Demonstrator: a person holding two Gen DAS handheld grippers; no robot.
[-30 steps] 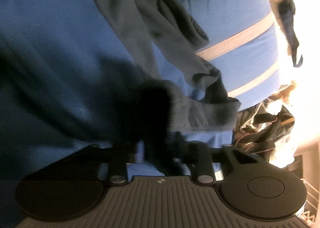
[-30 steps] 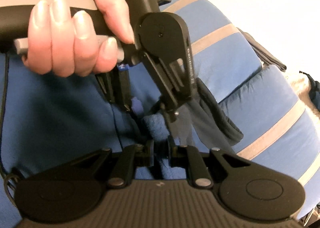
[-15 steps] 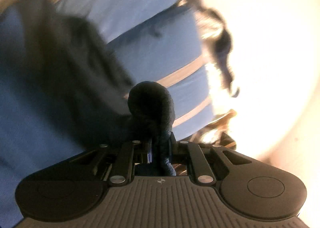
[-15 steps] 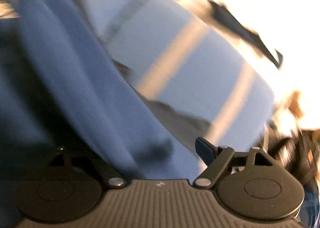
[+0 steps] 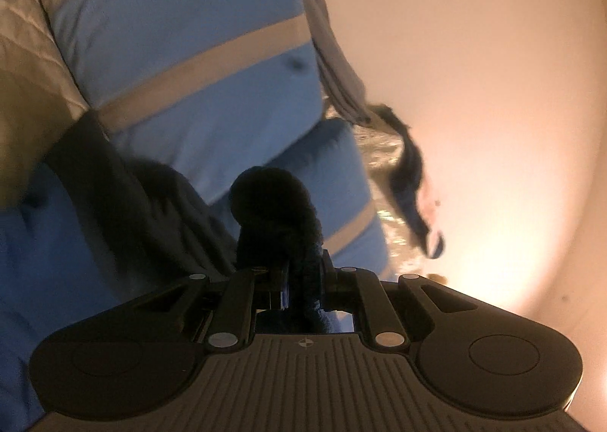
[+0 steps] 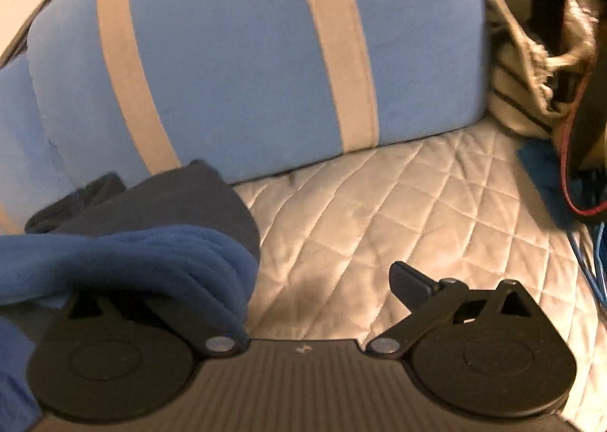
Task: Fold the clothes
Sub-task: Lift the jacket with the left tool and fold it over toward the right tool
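Observation:
The garment is a blue fleece with dark grey panels. In the left wrist view my left gripper (image 5: 301,272) is shut on a bunched fold of the blue fleece garment (image 5: 277,212), which rises dark between the jaws and trails off to the left. In the right wrist view my right gripper (image 6: 318,280) is open. The garment's blue and grey fold (image 6: 159,242) drapes over its left finger and hides it. The right fingertip (image 6: 411,280) is bare above the quilted cover.
A light blue cushion with beige stripes (image 6: 242,52) leans behind the garment; it also shows in the left wrist view (image 5: 182,52). A pale quilted cover (image 6: 417,204) lies under the right gripper. Bags, cables and clothes (image 6: 550,52) are piled at the right. A pale wall (image 5: 474,90) fills the left view's right side.
My right gripper has opened and let go of the fleece, then swung toward the quilted cover. My left gripper has kept its hold and lifted the fold, turning toward the wall.

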